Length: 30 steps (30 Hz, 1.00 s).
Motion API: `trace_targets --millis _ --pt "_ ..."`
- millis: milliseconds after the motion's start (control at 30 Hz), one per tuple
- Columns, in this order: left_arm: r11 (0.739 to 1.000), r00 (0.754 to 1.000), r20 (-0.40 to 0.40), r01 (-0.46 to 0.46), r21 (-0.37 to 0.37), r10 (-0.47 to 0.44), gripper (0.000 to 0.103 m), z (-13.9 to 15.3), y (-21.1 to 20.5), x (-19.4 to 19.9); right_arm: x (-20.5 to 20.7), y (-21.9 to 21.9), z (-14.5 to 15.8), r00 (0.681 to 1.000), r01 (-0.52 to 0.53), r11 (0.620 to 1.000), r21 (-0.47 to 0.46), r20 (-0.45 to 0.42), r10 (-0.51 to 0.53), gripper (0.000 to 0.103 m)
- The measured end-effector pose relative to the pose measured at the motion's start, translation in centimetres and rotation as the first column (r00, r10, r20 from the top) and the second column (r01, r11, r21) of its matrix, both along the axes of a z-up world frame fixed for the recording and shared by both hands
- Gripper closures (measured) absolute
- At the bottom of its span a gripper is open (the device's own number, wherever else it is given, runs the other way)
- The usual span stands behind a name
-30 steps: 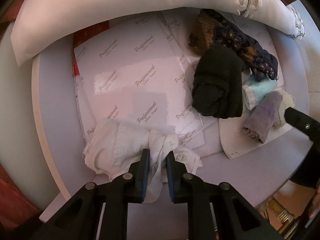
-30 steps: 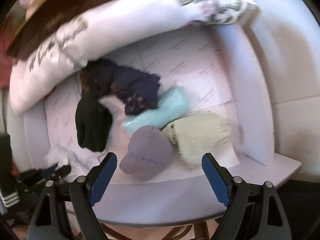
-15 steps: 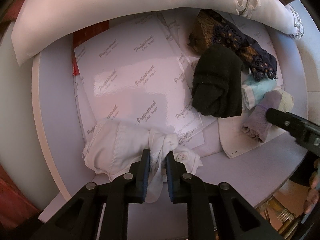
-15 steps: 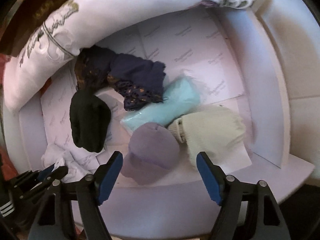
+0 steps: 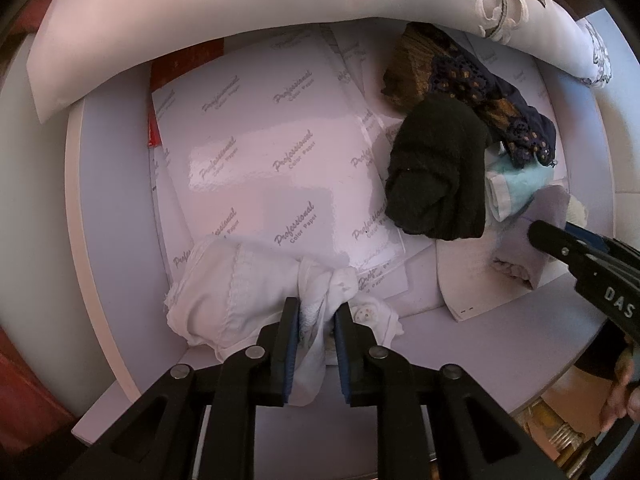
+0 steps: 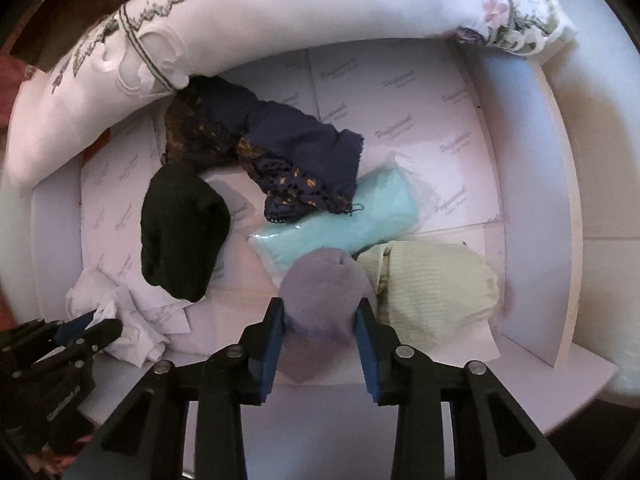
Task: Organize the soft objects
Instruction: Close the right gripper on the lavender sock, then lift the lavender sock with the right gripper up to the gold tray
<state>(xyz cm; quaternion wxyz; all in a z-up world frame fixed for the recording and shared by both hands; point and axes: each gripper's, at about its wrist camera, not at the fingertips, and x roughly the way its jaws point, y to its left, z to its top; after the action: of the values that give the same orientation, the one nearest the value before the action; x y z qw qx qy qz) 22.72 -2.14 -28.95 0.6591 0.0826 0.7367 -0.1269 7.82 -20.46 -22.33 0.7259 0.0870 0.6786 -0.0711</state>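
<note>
My left gripper [image 5: 314,312] is shut on a crumpled white cloth [image 5: 236,288] at the shelf's front left; it also shows in the right wrist view [image 6: 120,312]. My right gripper [image 6: 320,316] has its jaws closed against both sides of a rolled lavender cloth [image 6: 324,292], also seen in the left wrist view [image 5: 532,240]. A black sock bundle [image 6: 180,232], a navy lace cloth [image 6: 296,160], a light blue roll [image 6: 352,220] and a cream knit roll [image 6: 436,284] lie around it.
A long white embroidered pillow [image 6: 280,16] runs along the back. Glossy printed paper sheets [image 5: 260,160] cover the white shelf [image 5: 500,344]. A white side wall [image 6: 528,200] stands at the right. A red item [image 5: 176,68] peeks out at back left.
My right gripper has moved forward and narrowed from wide open onto the lavender cloth. My left gripper has stayed shut on the white cloth.
</note>
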Motion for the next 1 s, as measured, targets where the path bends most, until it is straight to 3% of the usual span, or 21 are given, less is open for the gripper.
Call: trace_targets --millis 333,633,833,1000 --pt "1.000 1.000 0.005 0.004 -0.002 -0.004 0.085 -0.1 0.1 -0.1 -0.8 -0.2 3.9 0.997 -0.021 1.000 0.007 0.070 0.021 0.069" --pt "1.000 1.000 0.009 0.016 0.007 -0.016 0.085 0.1 -0.1 -0.2 -0.6 0.2 10.8 0.970 -0.066 0.997 0.045 0.237 0.054 0.069" --pt "1.000 1.000 0.010 0.019 0.008 -0.019 0.085 0.1 -0.1 -0.1 0.7 0.3 16.0 0.917 -0.074 0.995 0.063 0.397 0.044 0.069" --pt "1.000 1.000 0.011 0.022 0.007 -0.023 0.085 0.1 -0.1 -0.2 3.2 0.3 21.0 0.841 -0.060 0.994 0.087 0.541 0.004 0.068"
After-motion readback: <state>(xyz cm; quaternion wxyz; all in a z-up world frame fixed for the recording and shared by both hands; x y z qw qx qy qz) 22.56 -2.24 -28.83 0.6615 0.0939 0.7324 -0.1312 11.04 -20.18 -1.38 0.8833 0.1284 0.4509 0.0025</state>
